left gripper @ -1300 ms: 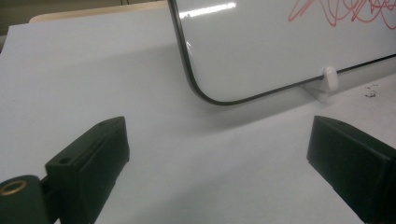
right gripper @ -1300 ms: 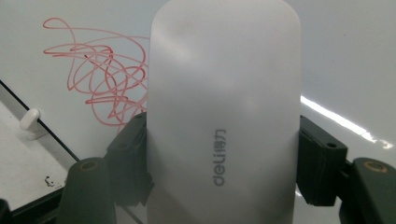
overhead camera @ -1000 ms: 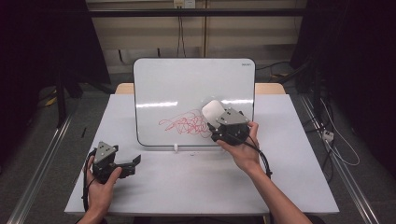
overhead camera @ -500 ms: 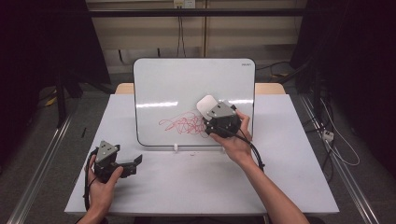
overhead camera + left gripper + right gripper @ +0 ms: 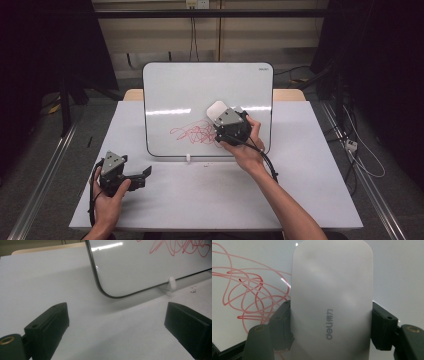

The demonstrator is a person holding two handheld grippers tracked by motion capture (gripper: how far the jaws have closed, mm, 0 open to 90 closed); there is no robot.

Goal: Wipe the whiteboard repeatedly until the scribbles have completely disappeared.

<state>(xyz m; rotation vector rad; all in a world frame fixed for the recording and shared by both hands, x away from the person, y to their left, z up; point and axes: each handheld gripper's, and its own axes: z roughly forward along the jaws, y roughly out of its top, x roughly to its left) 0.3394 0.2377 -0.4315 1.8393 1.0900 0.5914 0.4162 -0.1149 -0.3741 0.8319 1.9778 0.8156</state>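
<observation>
With the right gripper (image 5: 226, 121) clamped on the white eraser (image 5: 332, 302) against the whiteboard (image 5: 175, 85), sweep it flat leftward over the red scribble (image 5: 192, 134); the left gripper (image 5: 142, 175), jaws apart, rests near-left.

High view overhead; gripper views close, all sharing whiteboard (image 5: 207, 107).

Dark room w/ beige back wall (image 5: 165, 35), grey floor (image 5: 45, 135), cables (image 5: 357, 150).

A lab-like recording space is suggested by black curtains (image 5: 45, 45), floor rails (image 5: 42, 185) and trailing cables (image 5: 360, 150).
</observation>
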